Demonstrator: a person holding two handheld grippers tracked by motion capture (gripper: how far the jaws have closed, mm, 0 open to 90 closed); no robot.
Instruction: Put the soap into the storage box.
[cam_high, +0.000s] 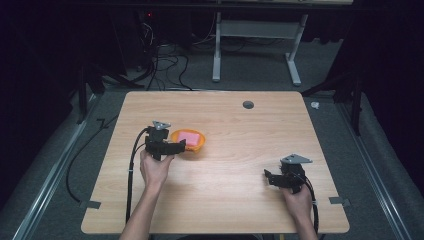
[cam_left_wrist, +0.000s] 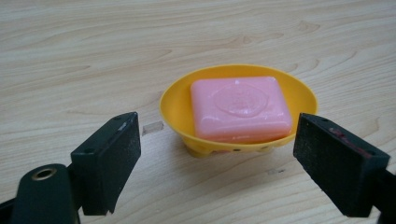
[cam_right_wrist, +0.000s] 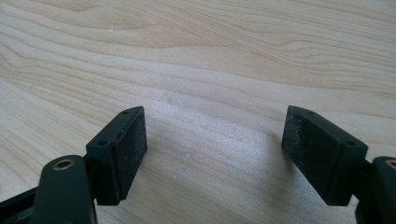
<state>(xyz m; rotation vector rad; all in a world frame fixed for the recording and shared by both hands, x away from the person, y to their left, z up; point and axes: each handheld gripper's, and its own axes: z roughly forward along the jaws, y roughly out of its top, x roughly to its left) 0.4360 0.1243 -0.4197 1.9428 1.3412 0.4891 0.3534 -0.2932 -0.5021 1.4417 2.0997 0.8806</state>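
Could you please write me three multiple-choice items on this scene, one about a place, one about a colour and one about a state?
1. Where does the pink soap lie?
A. in the yellow dish
B. on the bare table beside the dish
C. between the right gripper's jaws

2. What colour is the dish?
A. blue
B. yellow
C. white

3. How does the left gripper stand?
A. shut on the soap
B. shut on the dish rim
C. open, short of the dish

Answers:
1. A, since the bar rests inside the dish.
2. B, its rim and wall are yellow.
3. C, both jaws stand wide apart with the dish beyond them, untouched.
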